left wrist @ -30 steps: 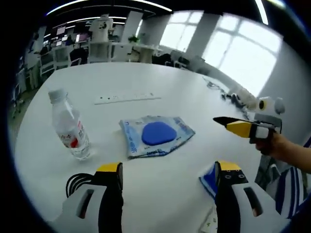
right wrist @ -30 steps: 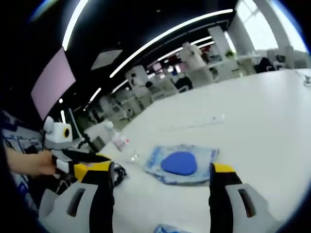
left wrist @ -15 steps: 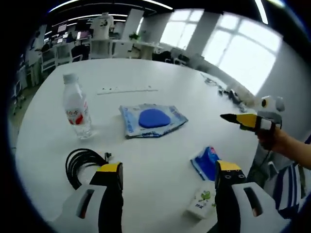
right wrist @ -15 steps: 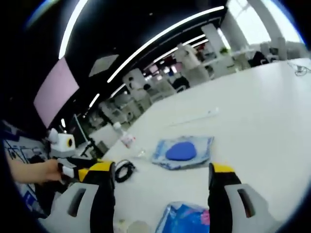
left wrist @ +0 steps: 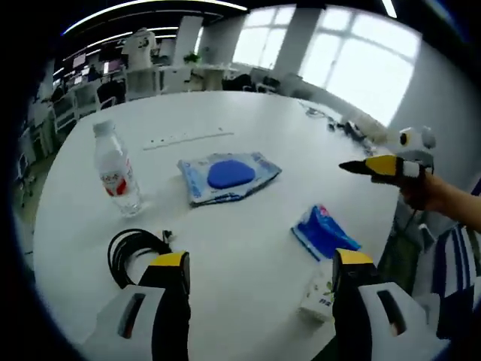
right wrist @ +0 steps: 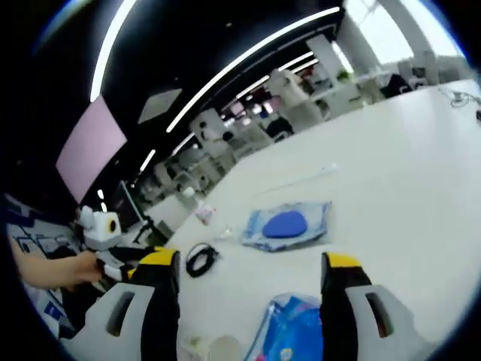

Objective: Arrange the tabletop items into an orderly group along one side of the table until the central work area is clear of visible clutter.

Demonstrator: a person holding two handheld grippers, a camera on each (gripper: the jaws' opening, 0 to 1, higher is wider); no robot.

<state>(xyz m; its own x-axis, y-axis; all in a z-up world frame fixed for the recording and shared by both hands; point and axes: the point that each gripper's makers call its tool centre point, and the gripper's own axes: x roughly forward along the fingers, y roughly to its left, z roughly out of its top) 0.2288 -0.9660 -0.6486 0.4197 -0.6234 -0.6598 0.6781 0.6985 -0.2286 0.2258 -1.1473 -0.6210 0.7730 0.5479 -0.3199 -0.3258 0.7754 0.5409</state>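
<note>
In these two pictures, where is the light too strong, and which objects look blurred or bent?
Left gripper view: the windows are overexposed, and the table edge curves from fisheye distortion. Right gripper view: the ceiling light strips bend into arcs, the blue packet near the bottom is soft, and the water bottle looks small and blurred.

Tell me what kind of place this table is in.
Probably an open-plan office: a big white table, rows of desks and chairs behind it, long ceiling light strips and tall windows.
</note>
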